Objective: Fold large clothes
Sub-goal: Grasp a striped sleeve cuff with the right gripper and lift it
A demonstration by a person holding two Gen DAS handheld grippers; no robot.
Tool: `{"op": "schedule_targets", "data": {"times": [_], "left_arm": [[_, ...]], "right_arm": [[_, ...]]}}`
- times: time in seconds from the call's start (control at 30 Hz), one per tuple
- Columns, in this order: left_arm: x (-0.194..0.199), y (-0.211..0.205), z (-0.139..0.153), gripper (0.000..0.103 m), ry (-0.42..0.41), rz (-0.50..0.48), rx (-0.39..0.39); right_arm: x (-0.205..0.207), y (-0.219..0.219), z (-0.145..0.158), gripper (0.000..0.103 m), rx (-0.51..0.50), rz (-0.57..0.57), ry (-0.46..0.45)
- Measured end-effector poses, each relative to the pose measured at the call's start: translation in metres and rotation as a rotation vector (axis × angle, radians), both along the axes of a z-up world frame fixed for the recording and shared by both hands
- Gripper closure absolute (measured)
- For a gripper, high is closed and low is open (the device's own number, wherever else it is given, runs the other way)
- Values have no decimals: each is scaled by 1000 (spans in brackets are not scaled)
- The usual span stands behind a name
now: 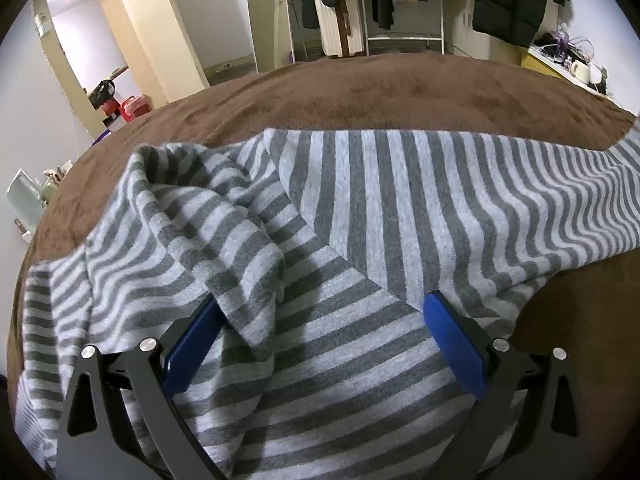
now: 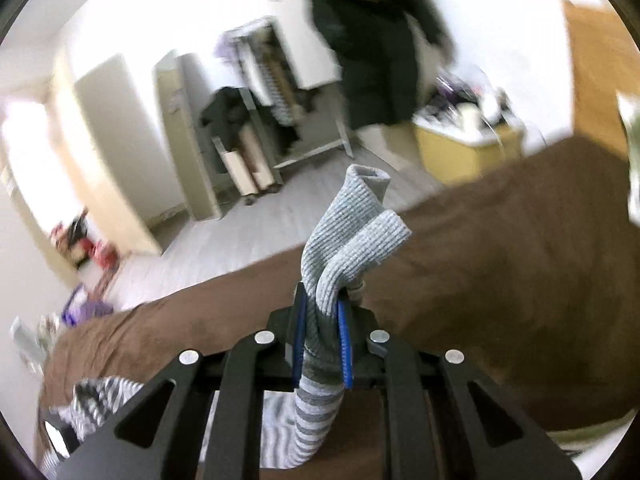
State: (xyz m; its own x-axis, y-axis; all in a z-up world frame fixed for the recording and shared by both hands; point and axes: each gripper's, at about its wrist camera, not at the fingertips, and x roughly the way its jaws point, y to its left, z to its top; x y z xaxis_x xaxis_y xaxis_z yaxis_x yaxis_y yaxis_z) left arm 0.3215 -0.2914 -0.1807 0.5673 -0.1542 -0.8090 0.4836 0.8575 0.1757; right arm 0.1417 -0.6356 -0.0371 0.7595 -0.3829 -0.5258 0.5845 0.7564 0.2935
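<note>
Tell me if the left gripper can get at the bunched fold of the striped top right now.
Probably yes. The left gripper hangs open over the striped top, and the bunched fold already lies between its blue pads, nothing covering it.

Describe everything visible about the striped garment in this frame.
The striped garment is a soft knit in light and dark grey bands, spread over the brown blanket, rumpled and partly folded over itself at the left. The left gripper hangs open above it, blue pads apart. The right gripper is shut on its ribbed cuff, which sticks out beyond the pads, with the sleeve trailing below to the rest of the garment.
</note>
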Motion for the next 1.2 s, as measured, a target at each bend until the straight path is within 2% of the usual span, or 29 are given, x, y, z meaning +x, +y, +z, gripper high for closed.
{"op": "schedule_targets", "data": {"times": [0.1,0.2,0.37,0.53,0.67,0.87,1.03,1.2], "left_arm": [[-9,6,20,6,-22,-32,-4],[-20,28,46,6,-22,-28,-46],[-41,87,81,6,-26,48,-108],[-55,170,102,6,-36,183,-150],[-58,223,106,6,-51,261,-123],[-67,300,103,6,-48,384,-121],[-69,356,80,6,-10,476,-126],[-74,397,60,6,7,535,-126]], "right_arm": [[19,38,34,88,-59,100,-10],[37,83,65,88,-111,210,-36],[69,160,105,88,-145,383,-103],[107,229,125,88,-140,531,-130],[137,292,125,88,-122,655,-122],[176,408,96,88,-152,826,-51],[207,490,28,88,-165,947,96],[214,541,-36,88,-151,1012,203]]}}
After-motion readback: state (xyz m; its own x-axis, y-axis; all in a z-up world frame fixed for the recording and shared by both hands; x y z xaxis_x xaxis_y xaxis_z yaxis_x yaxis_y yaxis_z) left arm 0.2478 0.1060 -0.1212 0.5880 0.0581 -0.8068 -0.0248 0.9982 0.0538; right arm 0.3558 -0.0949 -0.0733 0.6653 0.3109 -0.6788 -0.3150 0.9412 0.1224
